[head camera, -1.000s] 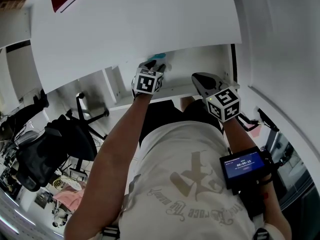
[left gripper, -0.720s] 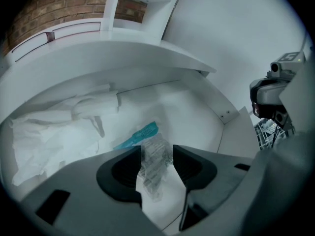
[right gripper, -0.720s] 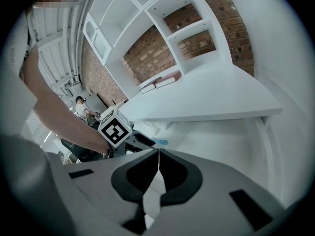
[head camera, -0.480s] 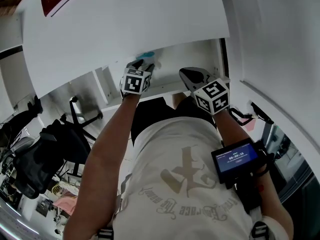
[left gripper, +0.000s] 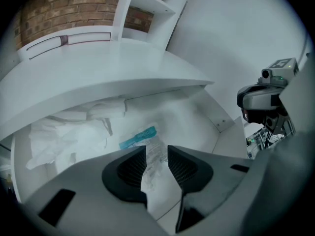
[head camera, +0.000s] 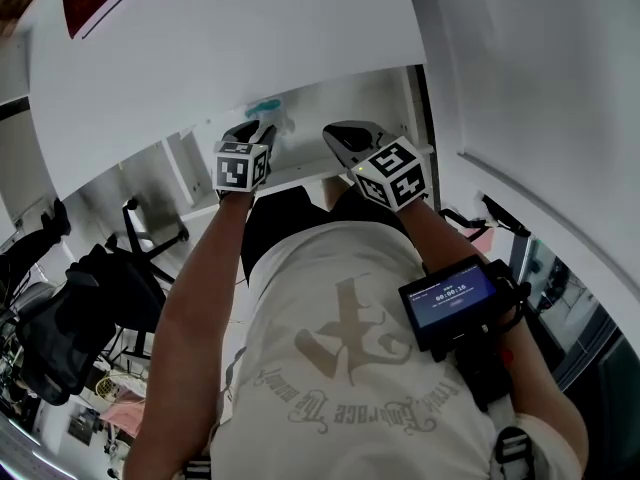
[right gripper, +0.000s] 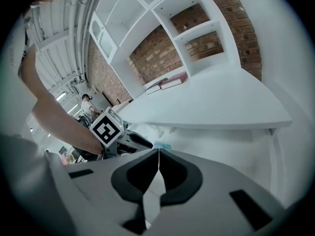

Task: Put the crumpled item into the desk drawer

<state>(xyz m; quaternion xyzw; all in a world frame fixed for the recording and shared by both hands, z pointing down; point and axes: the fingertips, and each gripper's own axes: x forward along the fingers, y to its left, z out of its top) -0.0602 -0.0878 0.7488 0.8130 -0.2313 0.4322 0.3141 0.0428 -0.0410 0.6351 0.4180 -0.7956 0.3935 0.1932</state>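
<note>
Over the open drawer (left gripper: 194, 113) under the table (left gripper: 98, 68), our left tongs (left gripper: 156, 154) stand parted by a narrow gap. In that gap shows the crumpled wrapper (left gripper: 146, 144), a clear film with a teal strip. We cannot tell whether the pads touch it or it already lies loose on the drawer floor. Our right tongs (right gripper: 158, 154) are closed tip to tip on nothing and hover just beside the left, toward the drawer's right wall. So the left hand is the nearer one, directly above the wrapper. Its long axis runs nearly along the left tongs' line of sight, leaning a little left. The teal end points away from us, toward the drawer's back and the white crumpled sheets (left gripper: 69, 132) there. We judge that only a wider opening and a lift clear are left.
</note>
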